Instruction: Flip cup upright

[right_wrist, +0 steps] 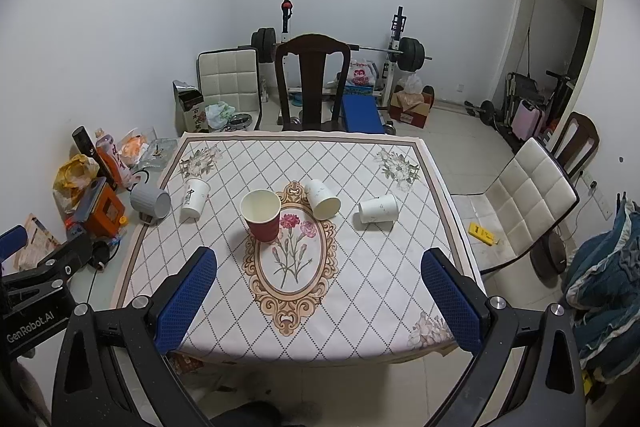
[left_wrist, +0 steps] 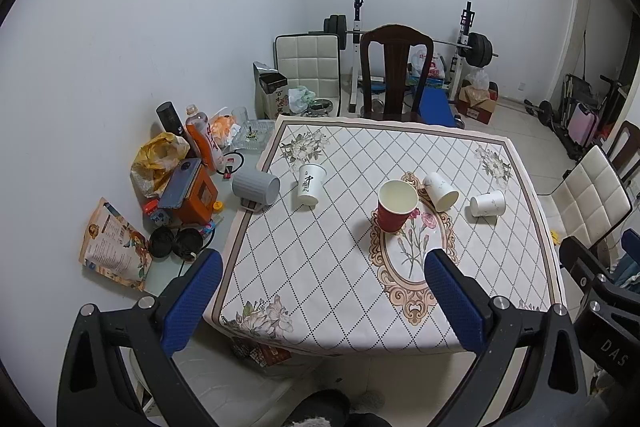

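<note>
A red paper cup (left_wrist: 396, 205) (right_wrist: 262, 215) stands upright near the table's middle. Three white paper cups lie on their sides: one with black script (left_wrist: 309, 184) (right_wrist: 193, 197) at the left, one (left_wrist: 440, 191) (right_wrist: 322, 199) just right of the red cup, one (left_wrist: 487, 203) (right_wrist: 378, 209) further right. A grey ribbed mug (left_wrist: 256, 187) (right_wrist: 151, 202) lies on its side at the table's left edge. My left gripper (left_wrist: 324, 267) and right gripper (right_wrist: 320, 265) are both open and empty, held back above the table's near edge.
The table (left_wrist: 320, 267) has a diamond-pattern floral cloth. Clutter of bottles, bags and boxes (left_wrist: 180, 171) lies left of it. A dark wooden chair (left_wrist: 394, 75) stands at the far side and a white padded chair (right_wrist: 524, 199) at the right.
</note>
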Motion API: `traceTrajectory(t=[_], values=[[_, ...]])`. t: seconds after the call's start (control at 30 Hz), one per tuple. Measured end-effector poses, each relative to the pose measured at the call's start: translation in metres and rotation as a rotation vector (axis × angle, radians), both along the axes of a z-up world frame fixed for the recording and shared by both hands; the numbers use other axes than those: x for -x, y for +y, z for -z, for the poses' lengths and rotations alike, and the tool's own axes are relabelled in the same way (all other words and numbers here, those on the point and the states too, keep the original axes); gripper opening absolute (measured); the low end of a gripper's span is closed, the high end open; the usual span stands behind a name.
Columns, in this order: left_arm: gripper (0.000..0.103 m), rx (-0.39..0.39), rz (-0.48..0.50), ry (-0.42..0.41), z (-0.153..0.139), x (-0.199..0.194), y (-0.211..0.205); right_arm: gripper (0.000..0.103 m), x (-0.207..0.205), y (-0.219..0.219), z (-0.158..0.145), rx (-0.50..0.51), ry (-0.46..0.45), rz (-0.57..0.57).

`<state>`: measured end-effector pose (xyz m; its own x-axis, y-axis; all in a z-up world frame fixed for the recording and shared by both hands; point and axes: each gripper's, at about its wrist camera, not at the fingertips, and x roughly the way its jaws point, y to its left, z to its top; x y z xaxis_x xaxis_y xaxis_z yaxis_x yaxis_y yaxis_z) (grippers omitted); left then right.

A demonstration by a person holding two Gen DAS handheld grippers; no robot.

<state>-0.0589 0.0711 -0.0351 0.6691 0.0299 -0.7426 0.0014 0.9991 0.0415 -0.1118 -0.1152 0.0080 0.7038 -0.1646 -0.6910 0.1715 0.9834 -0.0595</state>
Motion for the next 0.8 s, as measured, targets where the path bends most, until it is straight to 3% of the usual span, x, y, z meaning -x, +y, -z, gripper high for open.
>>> traceTrajectory(t=[0.8], values=[[0.103, 0.0, -0.008, -0.001, -0.0002, 0.0031, -0.0021, 0.103, 0.0038, 0.0048, -0.0064, 0.006, -0.005, -0.013]])
